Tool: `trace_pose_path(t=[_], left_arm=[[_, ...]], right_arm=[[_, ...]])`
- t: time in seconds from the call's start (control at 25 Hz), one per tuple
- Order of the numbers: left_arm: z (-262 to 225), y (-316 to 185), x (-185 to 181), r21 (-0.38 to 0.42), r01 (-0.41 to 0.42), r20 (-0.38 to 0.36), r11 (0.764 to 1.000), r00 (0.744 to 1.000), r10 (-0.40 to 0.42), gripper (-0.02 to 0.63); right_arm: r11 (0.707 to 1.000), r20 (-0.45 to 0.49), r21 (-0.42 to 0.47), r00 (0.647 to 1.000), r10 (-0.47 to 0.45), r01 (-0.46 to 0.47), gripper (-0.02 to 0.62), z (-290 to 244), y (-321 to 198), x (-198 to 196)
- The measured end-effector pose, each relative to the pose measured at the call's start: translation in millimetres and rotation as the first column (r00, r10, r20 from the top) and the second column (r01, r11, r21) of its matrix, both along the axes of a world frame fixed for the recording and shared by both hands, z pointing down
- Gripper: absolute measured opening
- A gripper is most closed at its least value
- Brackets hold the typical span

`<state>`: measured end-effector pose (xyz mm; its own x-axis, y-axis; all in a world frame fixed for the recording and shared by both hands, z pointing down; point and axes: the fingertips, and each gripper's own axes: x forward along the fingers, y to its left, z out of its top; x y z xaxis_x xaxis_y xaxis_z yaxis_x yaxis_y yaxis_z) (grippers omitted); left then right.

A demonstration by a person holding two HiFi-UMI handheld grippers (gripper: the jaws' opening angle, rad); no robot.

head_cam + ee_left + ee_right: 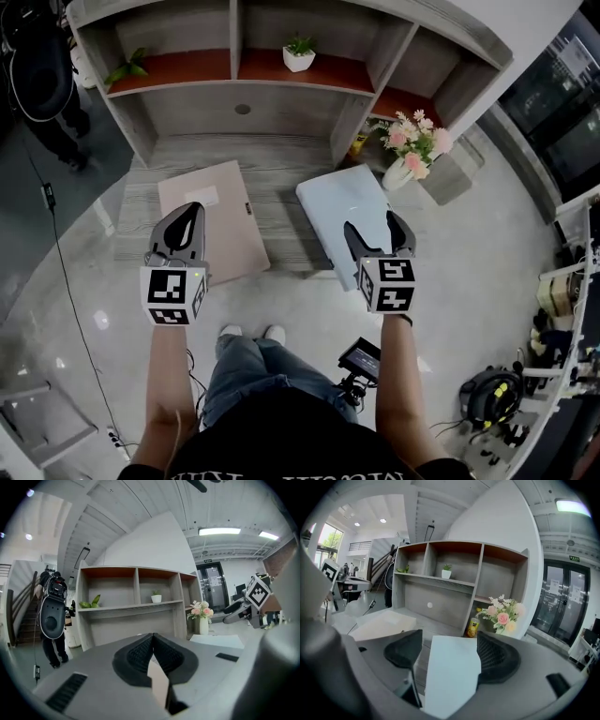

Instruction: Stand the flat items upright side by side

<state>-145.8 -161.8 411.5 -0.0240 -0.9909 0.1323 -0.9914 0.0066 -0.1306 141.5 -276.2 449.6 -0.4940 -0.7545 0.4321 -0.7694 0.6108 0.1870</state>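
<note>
Little can be read. The tan flat item carries a small white label whose print is too small to make out. The label on the yellow bottle, tucked in the lower right bay of the shelf unit, is also illegible, as is the green sign over the glass doors. The print on the person's black shirt is cut off at the frame's edge. Each gripper's cube shows black-and-white square markers.

Both task items lie flat on the grey desk: the tan one on the left and the pale blue-white flat item on the right, with bare wood between them. The left gripper is over the tan item's near left corner. Its jaws are pressed together at the tips and pinch nothing, and a sliver of tan shows through the gap behind them. The right gripper is over the near right part of the pale item. Its jaws are spread wide with the item seen between them, and the pads do not press on it.

A vase of pink flowers stands just beside the pale item's far right corner. A small white potted plant sits on the upper shelf, with green leaves in the bay to its left. A person with a dark backpack stands left of the shelf unit, and a thin cable trails across the glossy floor.
</note>
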Motion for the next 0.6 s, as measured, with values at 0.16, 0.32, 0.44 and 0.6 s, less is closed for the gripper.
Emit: trace_pose_path(t=[0.16,0.32,0.44,0.6], left_arm=[[5.4,-9.4,-1.0,-0.019,-0.071,0.004,0.997,0.997,0.071,0.011],[13.4,-18.0,-1.0,-0.052,-0.152,0.002,0.987,0.988,0.152,0.011],[21.3,-24.1,-3.4,-0.072,-0.194,-0.002,0.978,0.981,0.195,0.011],[37.9,-28.6,-2.5,-0.093,-0.242,-0.011,0.966,0.970,0.242,0.011]], right_arm=[[0.999,-0.024,-0.025,0.999,0.033,-0.034,0.373,16.7,5.9,0.7],[0.994,-0.060,-0.079,0.995,0.077,-0.082,0.373,43.9,19.6,2.7],[0.982,-0.081,-0.136,0.990,0.119,-0.129,0.373,66.1,26.0,3.7],[0.971,-0.173,-0.171,0.976,0.136,-0.166,0.373,97.1,32.3,5.3]])
